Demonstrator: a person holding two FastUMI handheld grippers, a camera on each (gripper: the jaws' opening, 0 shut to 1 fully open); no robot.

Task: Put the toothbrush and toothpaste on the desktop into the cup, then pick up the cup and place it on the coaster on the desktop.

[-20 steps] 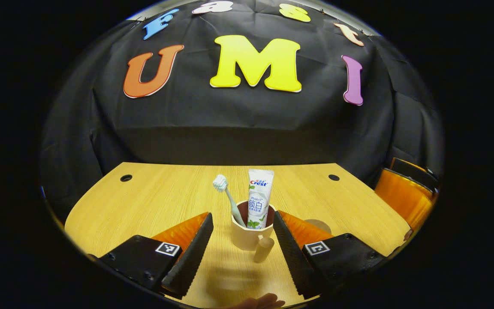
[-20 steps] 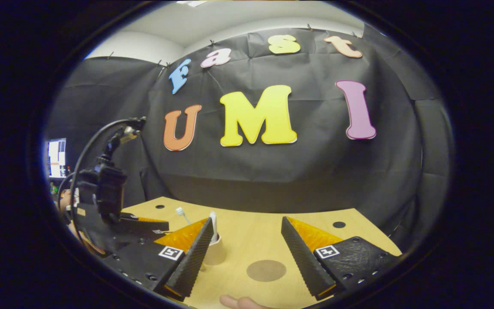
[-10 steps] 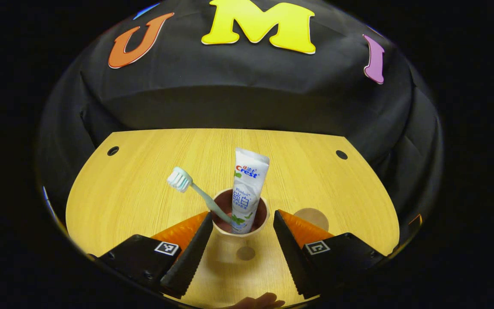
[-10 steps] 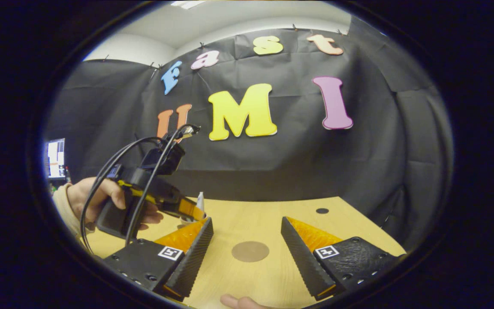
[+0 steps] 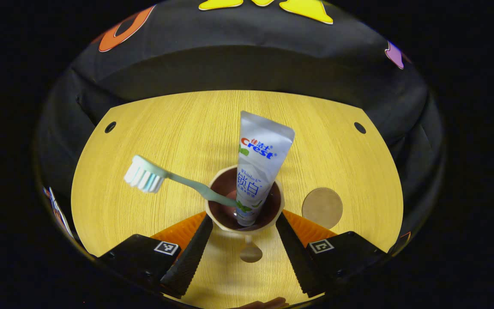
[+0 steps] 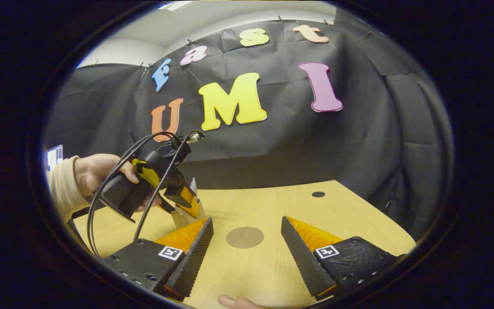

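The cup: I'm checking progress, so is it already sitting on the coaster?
No: in the left gripper view the cup is between the left claw's fingers, and the coaster lies bare beside it.

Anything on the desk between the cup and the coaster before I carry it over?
No: in the left gripper view, only bare desktop separates the cup from the coaster.

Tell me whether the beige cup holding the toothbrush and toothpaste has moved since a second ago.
Yes. The beige cup has come up off the wooden desktop, its shadow now apart beneath it, held between the left gripper fingers, not yet over the round brown coaster.
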